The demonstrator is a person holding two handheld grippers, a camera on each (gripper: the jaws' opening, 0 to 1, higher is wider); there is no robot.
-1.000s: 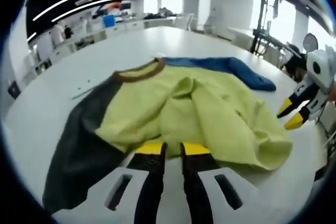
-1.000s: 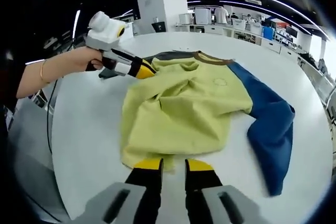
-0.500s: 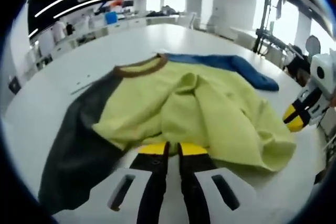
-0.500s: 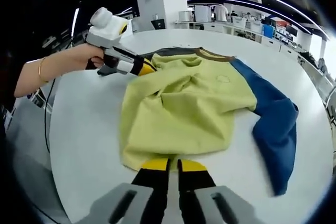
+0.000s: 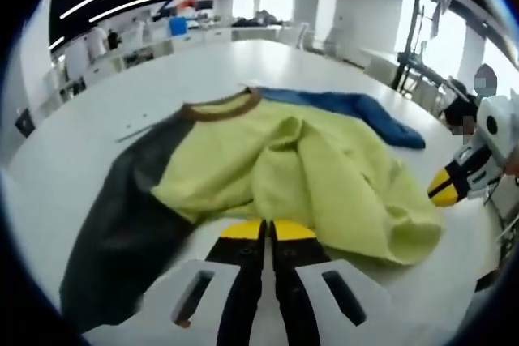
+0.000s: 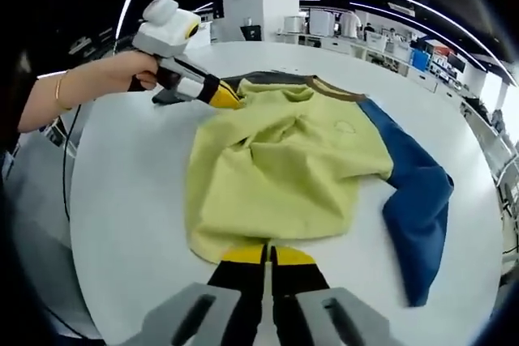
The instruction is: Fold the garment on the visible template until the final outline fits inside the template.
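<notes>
A yellow-green garment lies rumpled on the white table, with a brown collar, a dark grey sleeve and a blue sleeve. My left gripper is shut, its yellow tips pinching the garment's edge beside the grey sleeve. It comes into the right gripper view at the shoulder. My right gripper is shut on the bottom hem. The left gripper view catches it at the hem corner.
The white table runs wide around the garment, and its edge curves close on the left of the right gripper view. A person's hand holds the left gripper. Desks and pillars stand far behind.
Both grippers' jaws were apart a second ago and have closed on the garment's edges. The garment has hardly shifted.
</notes>
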